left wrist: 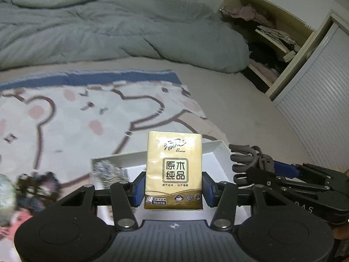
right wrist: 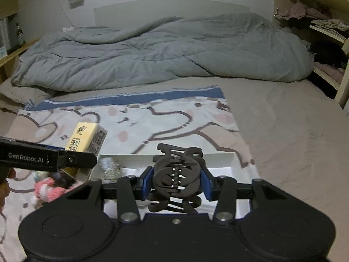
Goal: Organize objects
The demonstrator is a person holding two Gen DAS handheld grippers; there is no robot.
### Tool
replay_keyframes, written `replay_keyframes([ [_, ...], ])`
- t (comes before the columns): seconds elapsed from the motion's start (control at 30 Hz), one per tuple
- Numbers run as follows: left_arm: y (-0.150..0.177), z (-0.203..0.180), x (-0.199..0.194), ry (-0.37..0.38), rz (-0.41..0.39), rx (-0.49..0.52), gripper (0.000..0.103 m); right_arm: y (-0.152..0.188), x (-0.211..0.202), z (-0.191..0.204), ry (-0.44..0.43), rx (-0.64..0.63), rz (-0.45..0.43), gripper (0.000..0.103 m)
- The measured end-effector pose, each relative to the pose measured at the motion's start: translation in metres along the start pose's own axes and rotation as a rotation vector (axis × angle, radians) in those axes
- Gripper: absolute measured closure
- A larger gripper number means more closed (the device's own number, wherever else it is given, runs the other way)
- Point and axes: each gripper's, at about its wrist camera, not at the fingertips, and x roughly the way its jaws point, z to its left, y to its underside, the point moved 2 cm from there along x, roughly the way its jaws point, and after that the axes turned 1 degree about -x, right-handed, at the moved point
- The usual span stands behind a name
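I have the tissue pack (left wrist: 173,170) clamped upright between the blue pads of my left gripper (left wrist: 173,187), held over the near left part of the white box (left wrist: 214,152). My right gripper (right wrist: 177,180) is closed on a dark hair clip (right wrist: 177,174), above the middle of that same box. Inside the box, at its left end, lies something silvery and crinkled (left wrist: 109,171); motion blur keeps me from naming it. Left of the box, on the bear-print blanket (left wrist: 65,120), a pink and dark jumble (right wrist: 51,187) is too smeared to read. The box's near edge is hidden behind both grippers.
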Motion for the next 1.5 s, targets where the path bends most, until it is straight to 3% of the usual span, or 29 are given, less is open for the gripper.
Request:
replay_keyframes([
  [0.47,0.009,-0.015,0.097,0.137,0.060,-0.128,0.051,0.011,0.061,-0.052,0.010,-0.038,0.059,0.057],
  [0.87,0.013,-0.010,0.152,0.064,0.089,-0.196,0.051,0.013,0.105,-0.064,-0.014,-0.079,0.100,0.057],
  [1.0,0.013,-0.007,0.161,0.052,0.091,-0.211,0.050,0.014,0.116,-0.067,-0.011,-0.099,0.116,0.057],
  [1.17,0.009,-0.007,0.159,0.055,0.085,-0.196,0.030,0.013,0.125,-0.072,0.013,-0.088,0.119,0.056],
  [1.23,0.009,-0.007,0.158,0.053,0.090,-0.194,0.030,0.012,0.125,-0.075,0.026,-0.067,0.110,0.049],
  [1.5,0.009,-0.005,0.139,0.041,0.091,-0.185,0.030,0.007,0.110,-0.076,0.010,-0.014,0.092,0.049],
])
